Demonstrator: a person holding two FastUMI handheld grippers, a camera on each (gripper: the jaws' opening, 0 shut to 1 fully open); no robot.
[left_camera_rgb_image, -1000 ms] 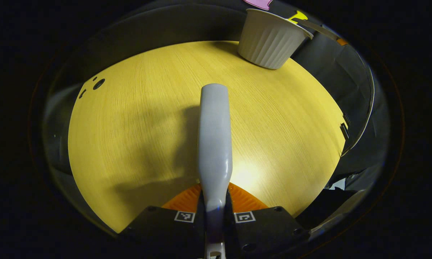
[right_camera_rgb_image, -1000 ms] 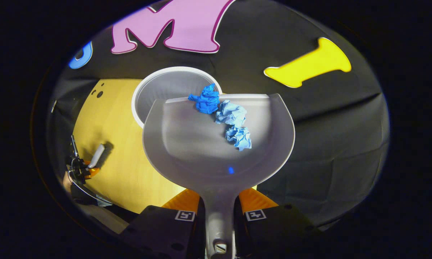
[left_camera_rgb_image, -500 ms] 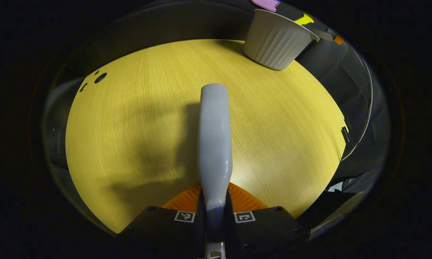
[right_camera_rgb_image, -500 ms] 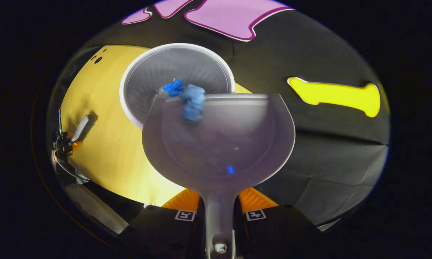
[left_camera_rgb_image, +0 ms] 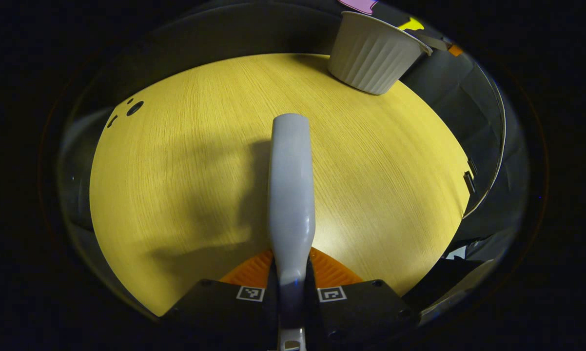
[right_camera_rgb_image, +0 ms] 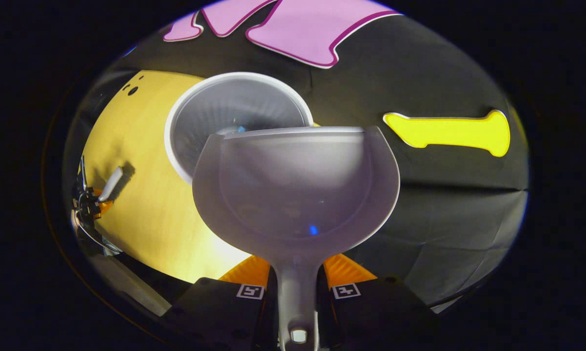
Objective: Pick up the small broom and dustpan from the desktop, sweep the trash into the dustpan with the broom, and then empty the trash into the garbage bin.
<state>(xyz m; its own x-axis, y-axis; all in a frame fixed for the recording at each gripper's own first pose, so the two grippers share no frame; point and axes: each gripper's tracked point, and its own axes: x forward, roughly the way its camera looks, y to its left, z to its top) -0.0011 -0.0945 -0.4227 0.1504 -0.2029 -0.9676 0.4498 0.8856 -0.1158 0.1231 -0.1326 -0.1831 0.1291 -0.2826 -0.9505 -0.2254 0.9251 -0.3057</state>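
A: In the left gripper view, what do you see?

B: The left gripper [left_camera_rgb_image: 291,285] at the bottom has its fingers squeezed on the broom [left_camera_rgb_image: 291,195] handle. The handle runs straight up the middle of the frame, above the yellow bench [left_camera_rgb_image: 176,161]. The bin [left_camera_rgb_image: 375,53] stands at the upper right, far from the broom.

A: And the right gripper view?

B: The right gripper [right_camera_rgb_image: 298,290] pinches the dustpan [right_camera_rgb_image: 297,187] handle. The dustpan points up the frame, its front lip over the bin's [right_camera_rgb_image: 215,122] rim. A bit of blue trash [right_camera_rgb_image: 241,129] peeks past the lip, inside the bin. The pan looks empty, so I think the tipping is nearly done.
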